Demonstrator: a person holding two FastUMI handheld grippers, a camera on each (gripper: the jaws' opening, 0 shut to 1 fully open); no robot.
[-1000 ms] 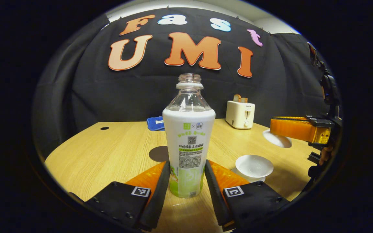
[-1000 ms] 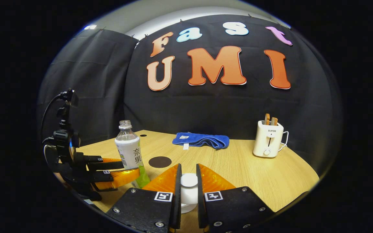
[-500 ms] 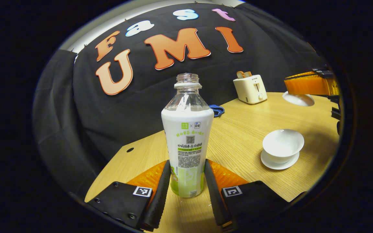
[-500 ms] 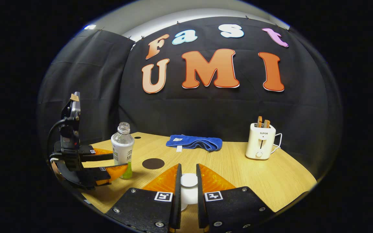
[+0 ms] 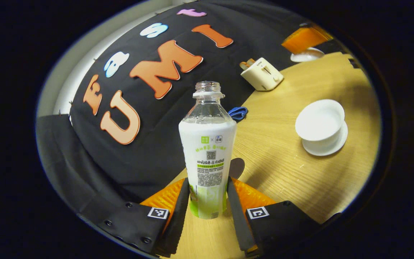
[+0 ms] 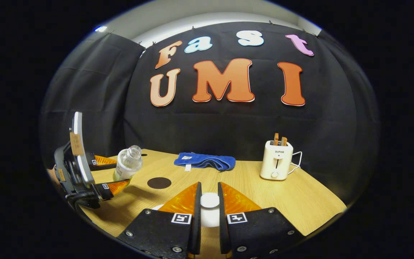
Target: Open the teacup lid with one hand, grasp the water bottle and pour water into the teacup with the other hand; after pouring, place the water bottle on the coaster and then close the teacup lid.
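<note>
Wooden table [image 6: 300, 201], saucer [image 5: 331, 145], coaster [image 6: 159, 182], towel [image 6: 203, 161], toaster [image 6: 276, 164]

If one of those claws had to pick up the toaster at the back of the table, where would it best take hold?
Probably across the narrow body of the toaster, coming in level from the front, one finger on each flat side. It stands upright, and its sides look straight and parallel, so the jaws could sit flat. I would avoid the top, where toast pokes out, and the far side, where the cord leaves.
</note>
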